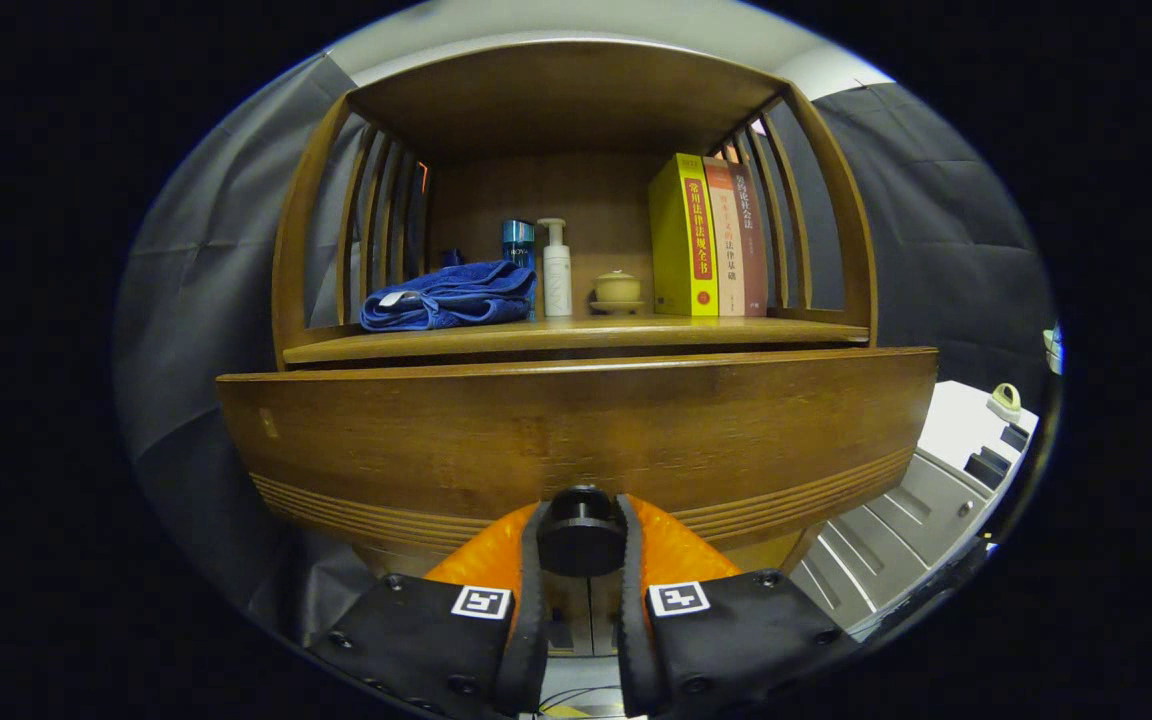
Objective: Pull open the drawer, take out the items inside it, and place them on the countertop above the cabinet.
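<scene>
drawer front (576,430) blocks ahead of the gripper (581,545) clamped on knob (581,530), countertop (576,338) front strip free

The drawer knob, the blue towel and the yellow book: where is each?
drawer knob (581,532): gripper view, round face, both fingers pressing it.
blue towel (448,296): gripper view, folded middle.
yellow book (682,237): gripper view, spine.

Drawer (576,430) interior hidden behind its front panel, contents can't tell. Knob (581,535) sides covered by hand-held gripper (581,545) fingers. Blue bottle (518,243) partly behind towel (451,297).
</scene>
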The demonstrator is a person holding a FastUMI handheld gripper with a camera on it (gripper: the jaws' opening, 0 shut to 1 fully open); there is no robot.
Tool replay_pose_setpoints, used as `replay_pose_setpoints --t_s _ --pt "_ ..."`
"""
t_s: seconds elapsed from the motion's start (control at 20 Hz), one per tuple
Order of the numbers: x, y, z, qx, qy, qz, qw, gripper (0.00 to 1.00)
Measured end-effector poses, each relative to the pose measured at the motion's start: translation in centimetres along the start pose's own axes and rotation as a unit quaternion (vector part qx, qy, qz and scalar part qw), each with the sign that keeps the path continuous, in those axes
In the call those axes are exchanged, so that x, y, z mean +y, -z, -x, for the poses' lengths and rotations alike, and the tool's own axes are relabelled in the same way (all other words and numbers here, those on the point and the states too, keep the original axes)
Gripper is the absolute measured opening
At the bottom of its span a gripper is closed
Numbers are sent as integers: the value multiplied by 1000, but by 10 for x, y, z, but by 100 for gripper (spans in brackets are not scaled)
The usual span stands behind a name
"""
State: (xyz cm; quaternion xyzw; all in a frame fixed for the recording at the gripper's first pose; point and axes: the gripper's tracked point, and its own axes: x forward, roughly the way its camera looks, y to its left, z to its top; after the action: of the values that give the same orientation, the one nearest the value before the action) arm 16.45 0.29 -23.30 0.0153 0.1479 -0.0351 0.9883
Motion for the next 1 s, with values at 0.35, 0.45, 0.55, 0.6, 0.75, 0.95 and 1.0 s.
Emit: replay_pose_setpoints --t_s 0.35,0.45,0.55,0.6,0.75,0.95,1.0 --pt "-1 8 38 4 4 5 1000 37" --pt "-1 9 45 5 3 8 1000 37" --pt "-2 11 55 7 3 5 1000 37" --pt "-1 12 62 9 4 2 1000 37" --pt "-2 16 78 12 5 9 1000 37" --pt "-2 23 89 18 4 2 1000 37" --pt "-3 26 89 22 4 1 1000 37"
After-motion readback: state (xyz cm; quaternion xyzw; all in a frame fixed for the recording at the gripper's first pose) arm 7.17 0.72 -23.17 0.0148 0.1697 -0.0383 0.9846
